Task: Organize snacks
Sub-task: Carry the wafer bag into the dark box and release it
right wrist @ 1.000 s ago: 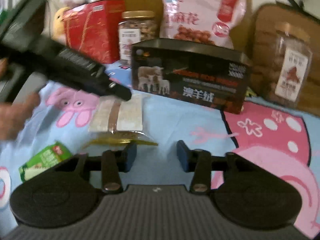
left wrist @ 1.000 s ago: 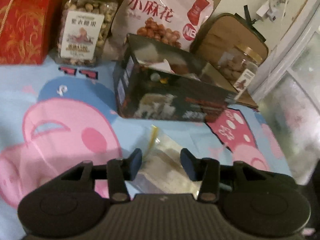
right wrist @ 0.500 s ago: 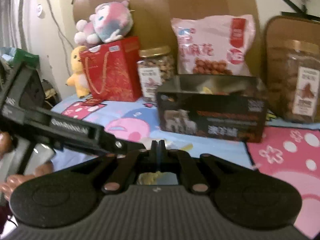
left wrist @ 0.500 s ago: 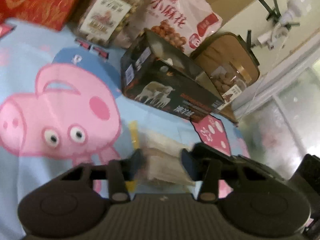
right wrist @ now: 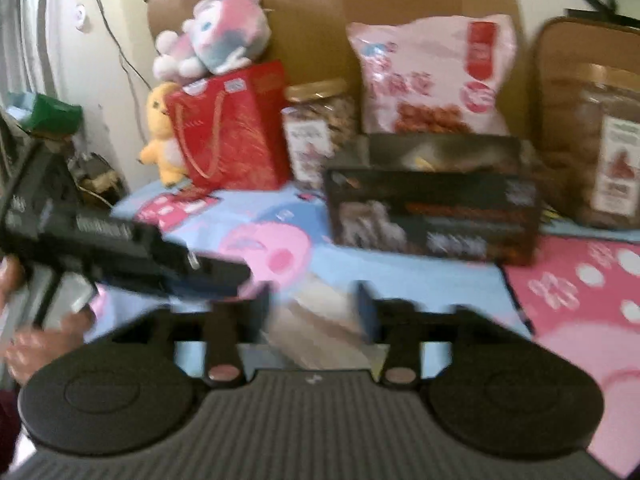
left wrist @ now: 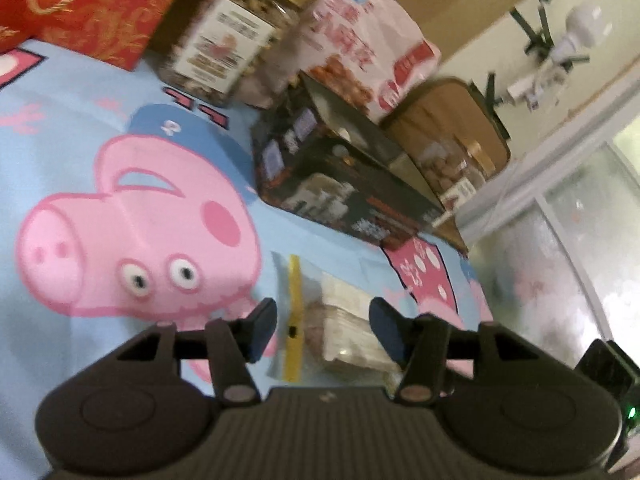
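Left wrist view: the left gripper [left wrist: 323,330] hangs low over a blue cartoon-pig blanket [left wrist: 132,208], its jaws opening. Between them lies a clear snack packet [left wrist: 340,328] holding pale wafer-like pieces, with a yellow seal strip along its left edge. The fingers [left wrist: 262,326] stand clear on either side of the packet; neither pad presses on it. The packet's long axis runs along the line the gripper points, its far end aimed up the picture toward a dark open-topped box [left wrist: 344,184]. That box sits near the packet but apart from it, tilted in this view. Behind the box stand a gold-lidded jar of nuts [left wrist: 228,44], a pink snack bag [left wrist: 360,56] and a red gift bag [left wrist: 96,12]; a second jar [left wrist: 452,164] sits to the right against a brown case.

Right wrist view: the right gripper [right wrist: 314,308] has its jaws opening as well, spread wide, and the same packet [right wrist: 320,316] shows blurred between them. Whether a pad touches it cannot be told through the blur. Its length runs away from the camera, slanting toward the upper left. The left gripper [right wrist: 224,276] reaches in from the left, close beside the packet, with a hand [right wrist: 44,340] on its grip. The dark box [right wrist: 432,208] stands farther back, right of centre, with plush toys [right wrist: 216,36] on the red bag [right wrist: 228,132].
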The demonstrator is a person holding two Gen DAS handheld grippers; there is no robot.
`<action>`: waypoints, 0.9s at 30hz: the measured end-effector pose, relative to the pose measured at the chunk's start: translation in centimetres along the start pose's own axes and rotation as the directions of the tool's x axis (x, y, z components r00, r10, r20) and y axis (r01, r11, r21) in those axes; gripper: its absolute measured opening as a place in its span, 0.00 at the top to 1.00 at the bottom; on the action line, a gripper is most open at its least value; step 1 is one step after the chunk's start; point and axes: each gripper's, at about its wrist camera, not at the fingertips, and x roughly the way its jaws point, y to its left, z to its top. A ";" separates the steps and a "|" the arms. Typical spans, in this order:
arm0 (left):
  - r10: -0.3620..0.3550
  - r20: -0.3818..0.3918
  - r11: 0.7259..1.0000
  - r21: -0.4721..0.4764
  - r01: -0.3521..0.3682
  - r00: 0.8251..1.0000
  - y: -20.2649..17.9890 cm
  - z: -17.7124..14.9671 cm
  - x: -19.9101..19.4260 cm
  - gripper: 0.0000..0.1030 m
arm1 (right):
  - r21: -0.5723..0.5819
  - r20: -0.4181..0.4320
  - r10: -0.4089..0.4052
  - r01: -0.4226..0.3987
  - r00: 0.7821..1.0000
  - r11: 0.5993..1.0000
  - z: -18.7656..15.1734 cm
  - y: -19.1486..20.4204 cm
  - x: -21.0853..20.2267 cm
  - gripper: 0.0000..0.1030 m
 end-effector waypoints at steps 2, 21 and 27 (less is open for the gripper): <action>0.006 -0.024 1.000 0.018 -0.005 1.000 -0.6 0.0 0.9 0.46 | -0.044 -0.028 -0.024 0.023 0.999 0.999 -1.0 0.1 -0.1 0.38; 0.061 0.121 0.975 0.205 -0.085 0.991 -9.2 3.4 -0.7 0.53 | -0.113 0.156 0.017 0.000 0.988 0.994 1.5 -0.1 -0.6 0.46; 0.083 0.145 0.975 0.194 -0.111 0.986 -10.4 9.6 3.5 0.53 | -0.078 0.233 -0.021 0.041 0.972 0.996 7.0 -4.0 1.8 0.49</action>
